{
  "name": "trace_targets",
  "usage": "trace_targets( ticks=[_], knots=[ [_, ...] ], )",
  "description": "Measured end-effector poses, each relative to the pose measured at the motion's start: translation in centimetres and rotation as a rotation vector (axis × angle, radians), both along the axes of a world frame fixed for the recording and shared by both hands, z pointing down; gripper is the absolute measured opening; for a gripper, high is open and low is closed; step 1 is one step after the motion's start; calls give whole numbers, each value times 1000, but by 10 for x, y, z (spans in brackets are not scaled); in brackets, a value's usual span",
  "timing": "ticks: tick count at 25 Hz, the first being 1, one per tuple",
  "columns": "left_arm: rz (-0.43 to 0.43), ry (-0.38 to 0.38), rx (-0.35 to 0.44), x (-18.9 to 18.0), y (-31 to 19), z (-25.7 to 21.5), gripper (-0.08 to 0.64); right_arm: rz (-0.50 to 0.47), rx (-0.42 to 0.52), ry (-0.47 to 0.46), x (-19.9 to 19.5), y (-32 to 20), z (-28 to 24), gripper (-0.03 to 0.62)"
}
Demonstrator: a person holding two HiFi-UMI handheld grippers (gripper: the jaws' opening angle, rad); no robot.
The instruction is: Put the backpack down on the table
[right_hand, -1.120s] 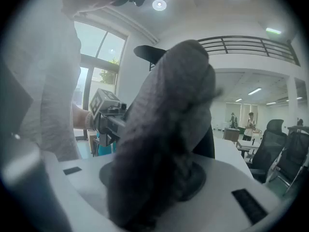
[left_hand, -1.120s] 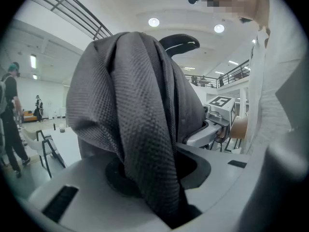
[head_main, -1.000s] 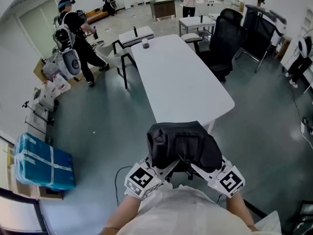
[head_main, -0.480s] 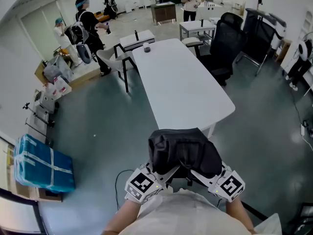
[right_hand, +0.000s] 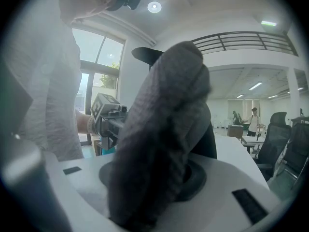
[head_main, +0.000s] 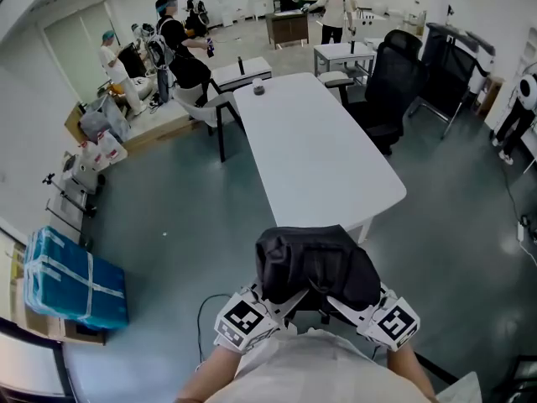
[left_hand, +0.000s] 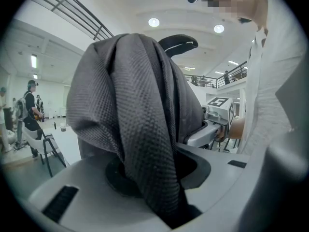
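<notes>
The black backpack hangs in the air in front of me, just short of the near end of the long white table. My left gripper grips it from the lower left and my right gripper from the lower right, both shut on its fabric. In the left gripper view the dark woven backpack is clamped by the left gripper, and beyond it shows the right gripper's marker cube. In the right gripper view the backpack fills the right gripper.
A small dark object lies at the table's far end. A black office chair stands right of the table and a chair at its far left. A blue wrapped bundle sits at the left. People stand at the back.
Both grippers keep the same hold on the backpack. A person at the back left has walked right toward the table's far end, and the head view has shifted slightly.
</notes>
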State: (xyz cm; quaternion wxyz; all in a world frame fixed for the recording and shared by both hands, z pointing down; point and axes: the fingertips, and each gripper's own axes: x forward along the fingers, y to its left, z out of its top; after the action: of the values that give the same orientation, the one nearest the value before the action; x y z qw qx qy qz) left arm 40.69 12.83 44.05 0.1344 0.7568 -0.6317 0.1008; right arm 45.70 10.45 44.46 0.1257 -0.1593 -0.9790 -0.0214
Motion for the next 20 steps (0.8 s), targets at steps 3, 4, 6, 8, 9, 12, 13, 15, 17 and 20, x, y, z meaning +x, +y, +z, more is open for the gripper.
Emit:
trace_targets(
  ticks=[3, 4, 6, 8, 9, 12, 13, 15, 17, 20],
  knots=[
    [-3, -3, 3, 2, -2, -1, 140, -1, 2, -4, 3, -2, -2, 143],
    [-5, -5, 5, 3, -3, -2, 140, 1, 0, -2, 4, -3, -2, 144],
    [-6, -6, 3, 4, -3, -3, 140, 1, 0, -2, 5, -3, -1, 144],
    [-7, -6, 2, 5, -2, -3, 140, -3, 3, -4, 5, -2, -1, 143],
    [-8, -6, 2, 6, -2, -2, 140, -4, 2, -4, 6, -1, -1, 143],
    [-15, -7, 4, 6, -1, -3, 140, -11, 3, -4, 7, 0, -1, 143],
    [-19, -8, 4, 6, 0, -3, 140, -14, 6, -3, 7, 0, -1, 143],
    [-28, -10, 5, 6, 2, -3, 140, -22, 6, -7, 6, 1, -2, 143],
    [-37, -8, 4, 4, 5, -3, 140, -34, 8, -9, 3, 4, -3, 143],
    [-62, -10, 9, -2, 9, -8, 140, -59, 9, -10, -3, 7, -7, 143]
  ],
)
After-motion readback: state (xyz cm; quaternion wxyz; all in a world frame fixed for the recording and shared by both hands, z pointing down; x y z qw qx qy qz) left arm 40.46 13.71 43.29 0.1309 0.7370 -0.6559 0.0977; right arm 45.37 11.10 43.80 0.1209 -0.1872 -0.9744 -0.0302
